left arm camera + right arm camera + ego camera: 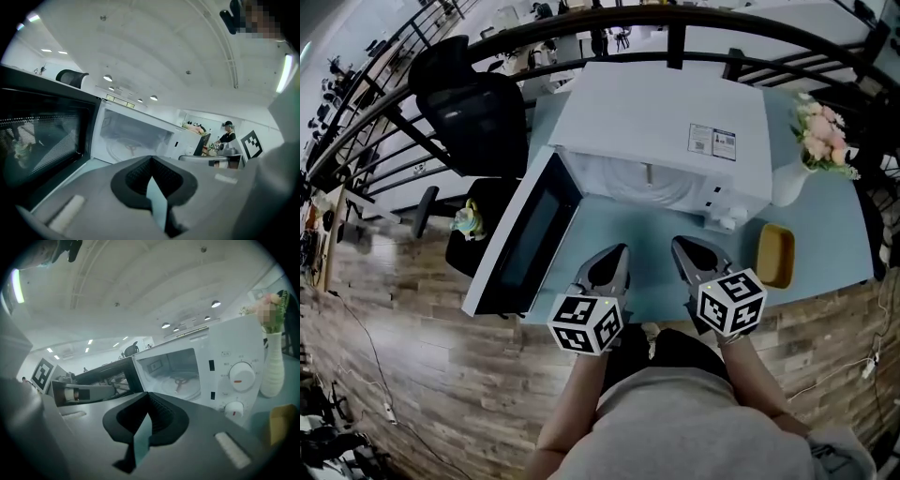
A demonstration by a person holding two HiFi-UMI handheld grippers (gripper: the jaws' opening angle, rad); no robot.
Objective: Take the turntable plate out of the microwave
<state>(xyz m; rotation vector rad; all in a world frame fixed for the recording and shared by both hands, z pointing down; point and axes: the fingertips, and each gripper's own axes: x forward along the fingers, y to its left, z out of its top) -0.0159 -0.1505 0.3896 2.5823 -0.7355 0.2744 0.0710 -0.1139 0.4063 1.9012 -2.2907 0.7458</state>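
The white microwave (666, 117) stands on the light blue table (825, 234) with its door (530, 234) swung open to the left. Inside the cavity lies the clear glass turntable plate (127, 149), which the right gripper view also shows (180, 380). My left gripper (617, 251) and right gripper (680, 244) hover side by side in front of the opening, both short of it and touching nothing. Each one has its jaws shut with nothing held; the left gripper (152, 176) points at the cavity, and the right gripper (146, 418) points at it from the right.
A yellow tray (775, 255) lies on the table right of the microwave's dials (241, 376). A white vase with pink flowers (820, 136) stands at the table's right rear. A black office chair (473, 112) is beyond the open door, and a railing runs behind the table.
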